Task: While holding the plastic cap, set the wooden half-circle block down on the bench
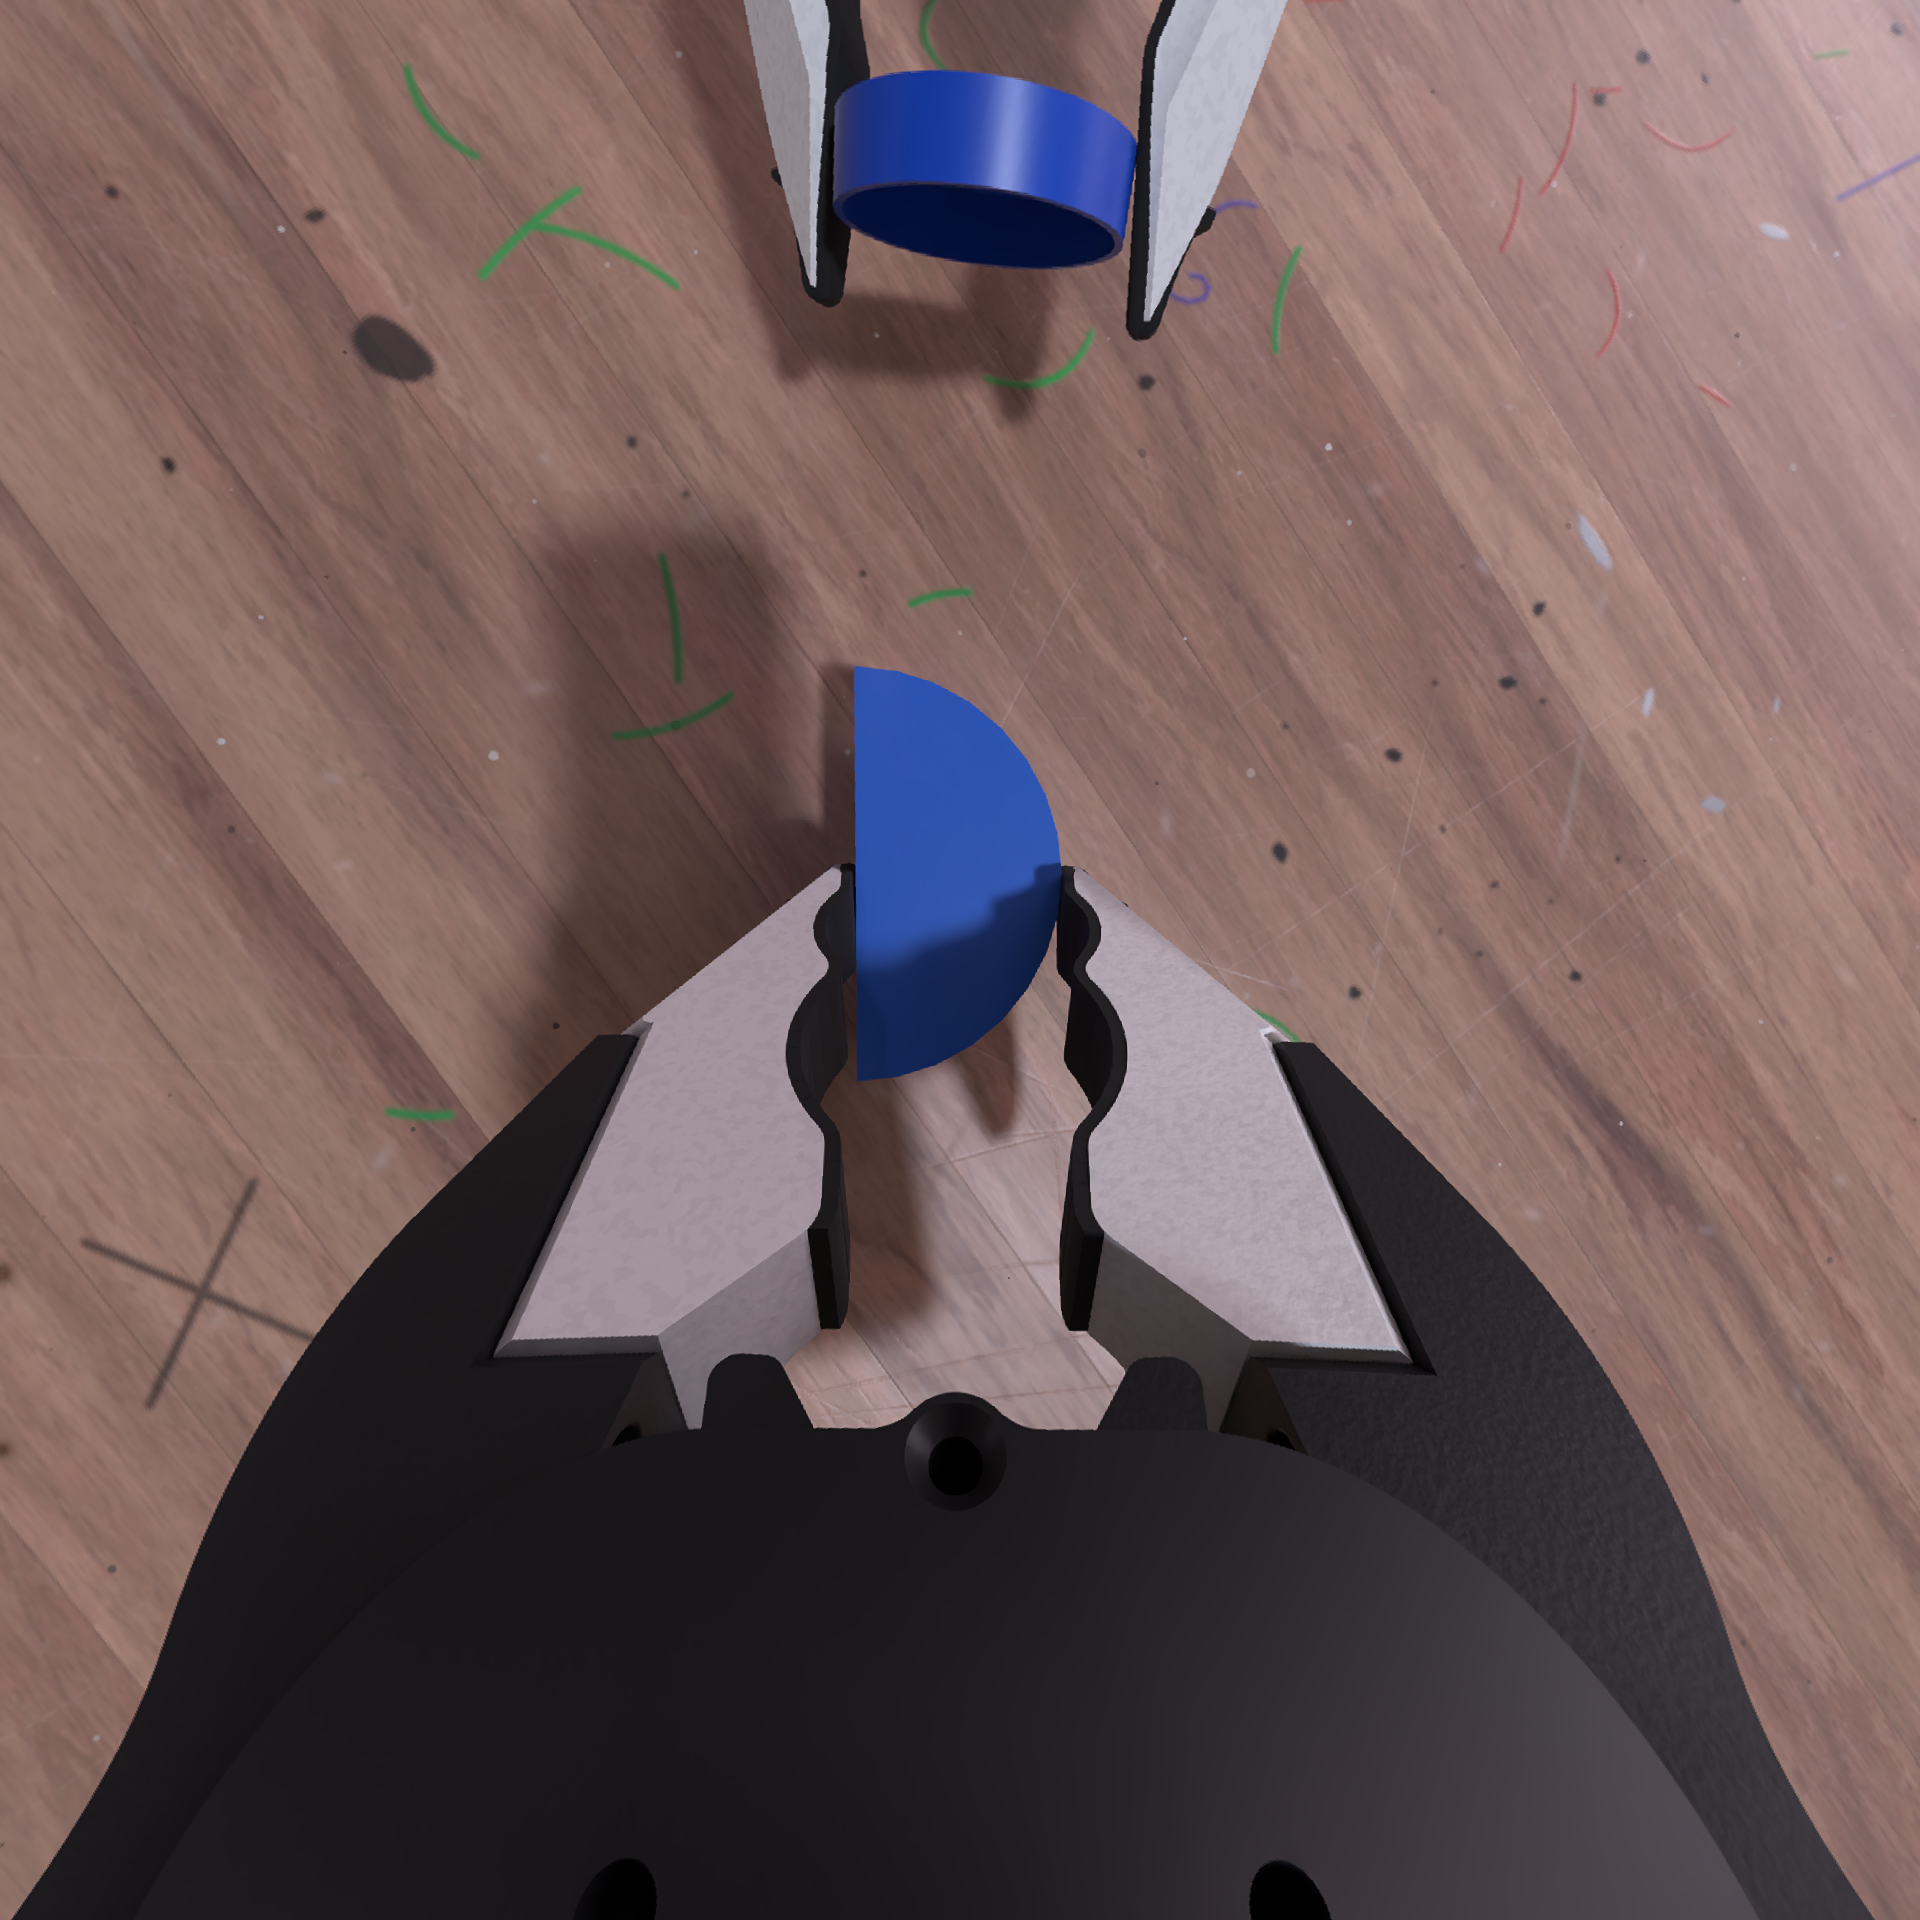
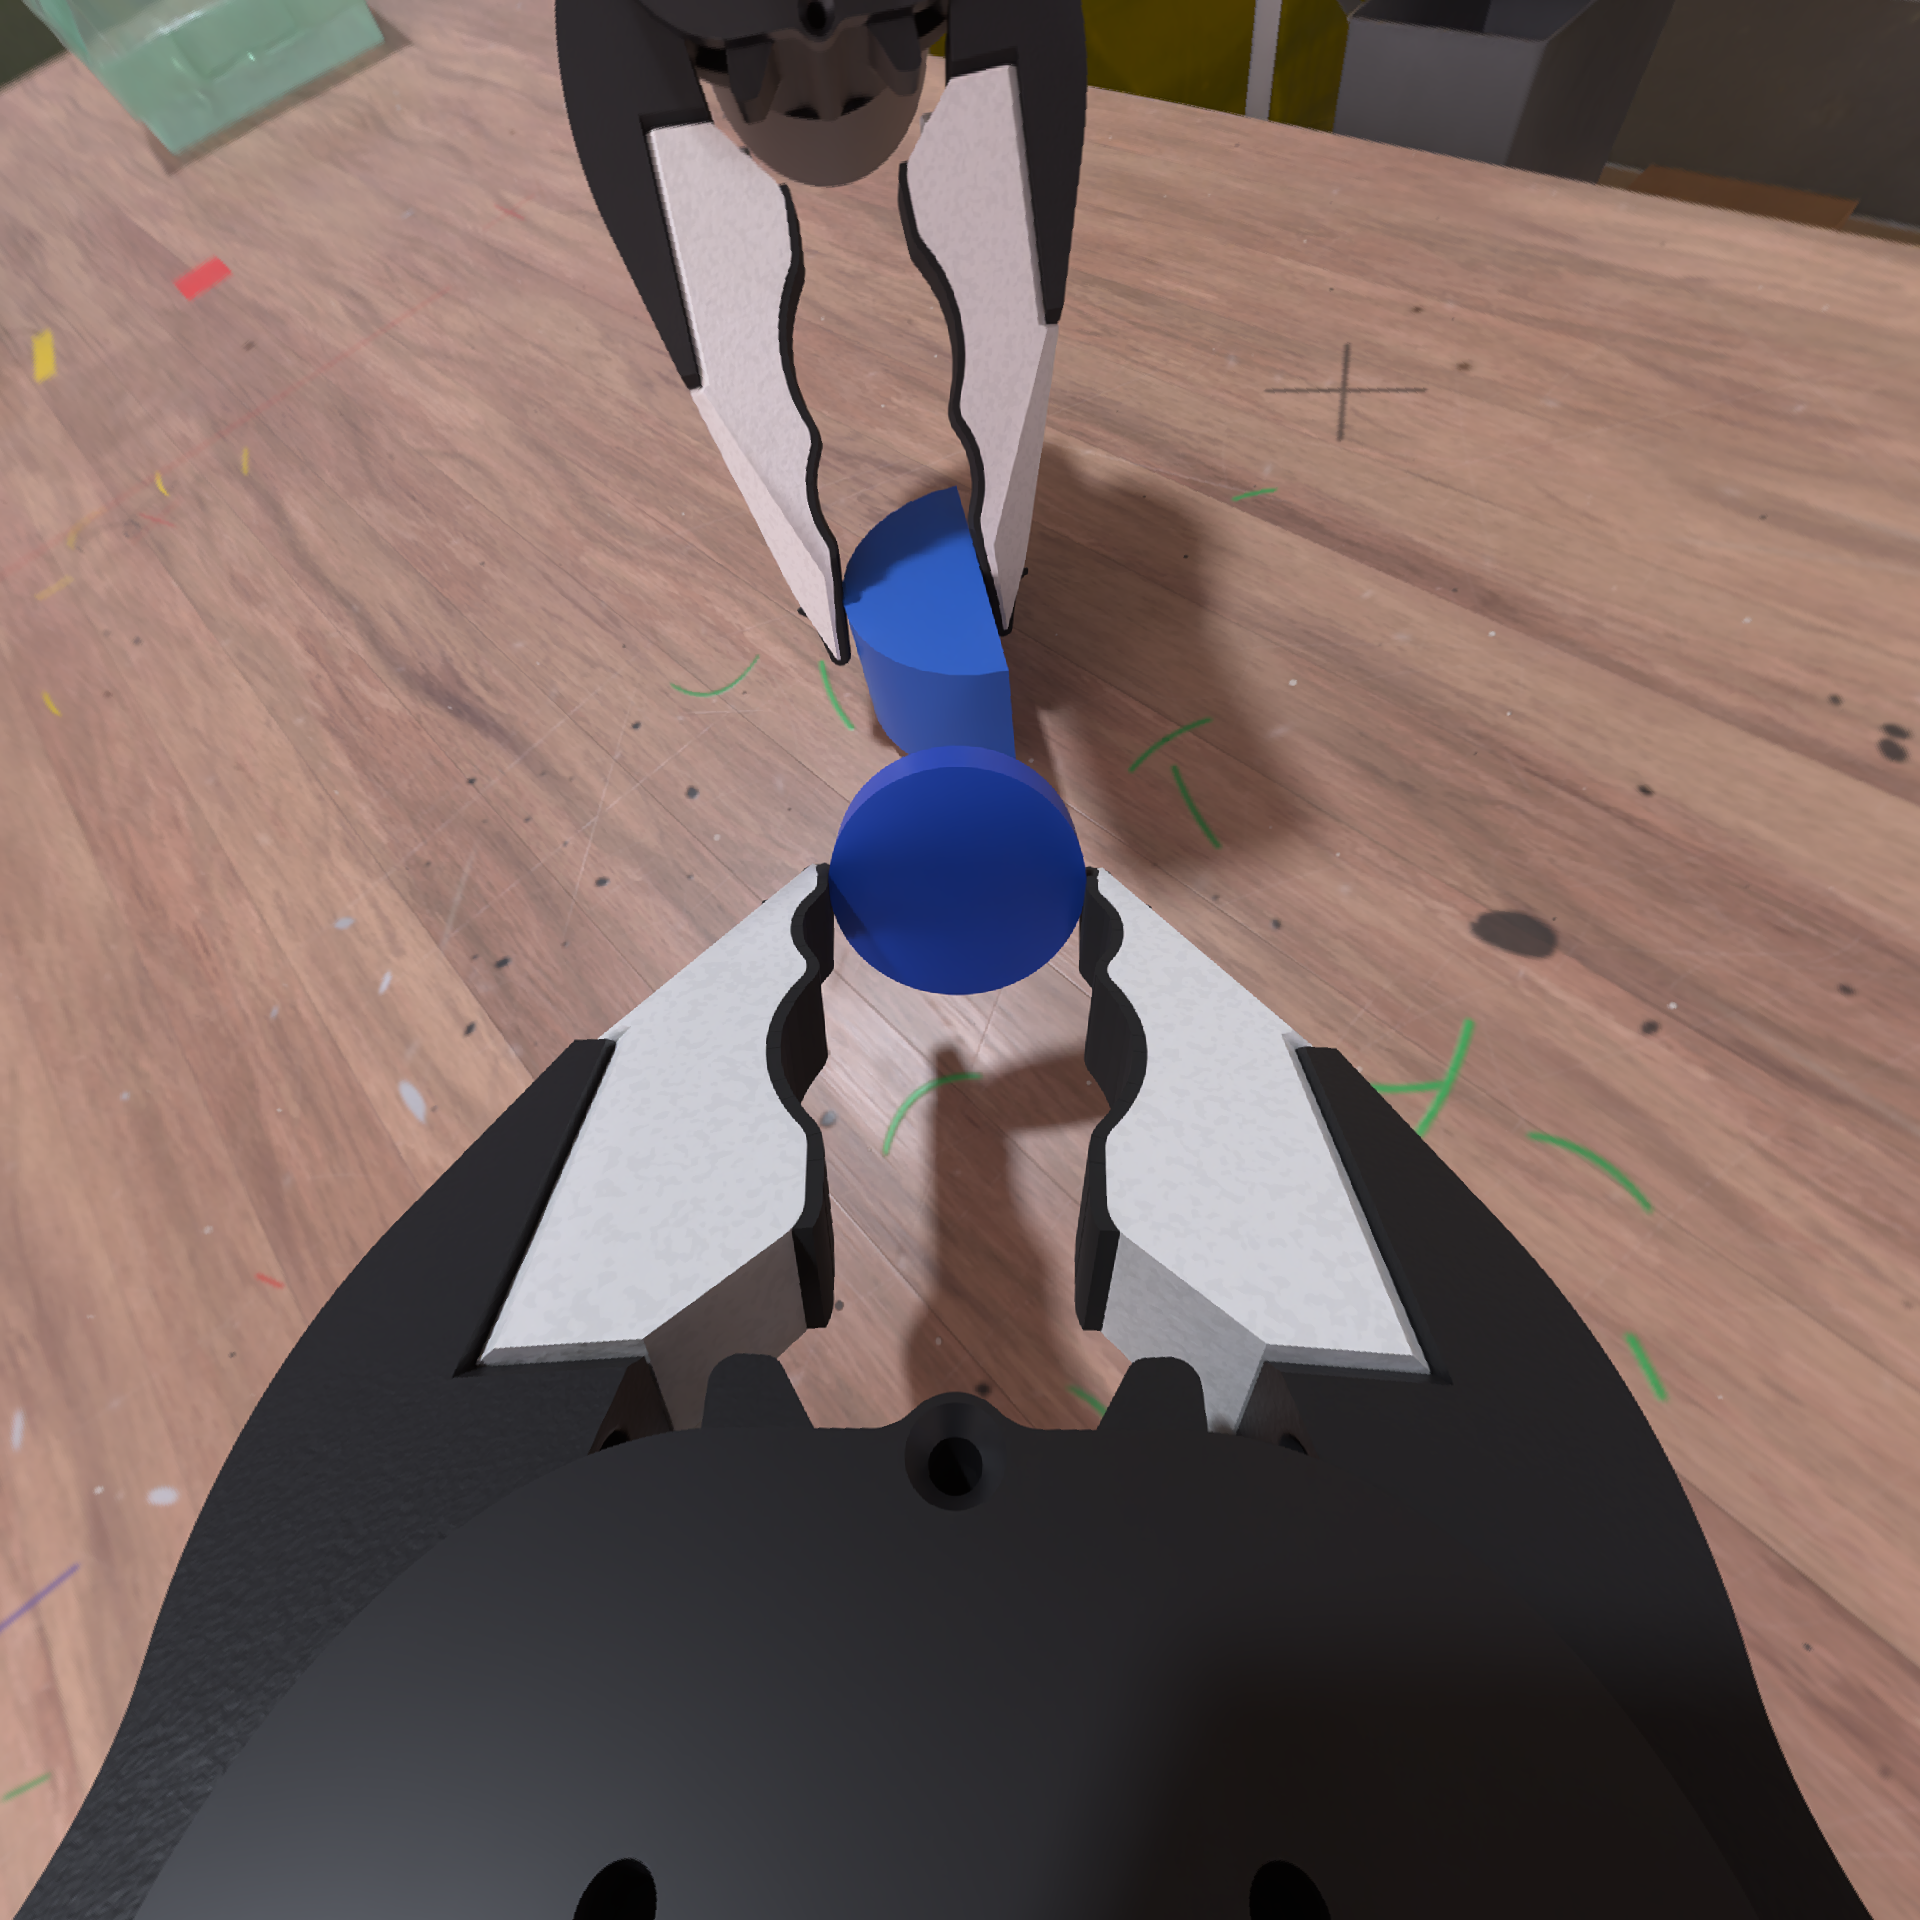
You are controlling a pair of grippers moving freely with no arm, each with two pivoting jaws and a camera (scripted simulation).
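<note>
My left gripper [image 1: 956, 875] is shut on the blue half-circle block [image 1: 940, 790], one finger on its flat side and one on its curved side, low over the wooden bench [image 1: 1507, 675]. I cannot tell whether the block touches the bench. My right gripper [image 2: 956, 881] is shut on the round blue plastic cap [image 2: 961, 831] and holds it above the bench. The two grippers face each other. The right gripper [image 1: 985, 312] and the cap [image 1: 982, 135] show at the top of the left wrist view. The left gripper [image 2: 923, 639] and the block [image 2: 940, 696] show just beyond the cap in the right wrist view.
A translucent green box [image 2: 208, 62] stands at the far left corner of the bench [image 2: 1558, 623]. A grey bin [image 2: 1455, 83] and something yellow [image 2: 1164, 52] stand beyond the far edge. Flat tape scraps [image 2: 203, 277] and pen marks dot the surface.
</note>
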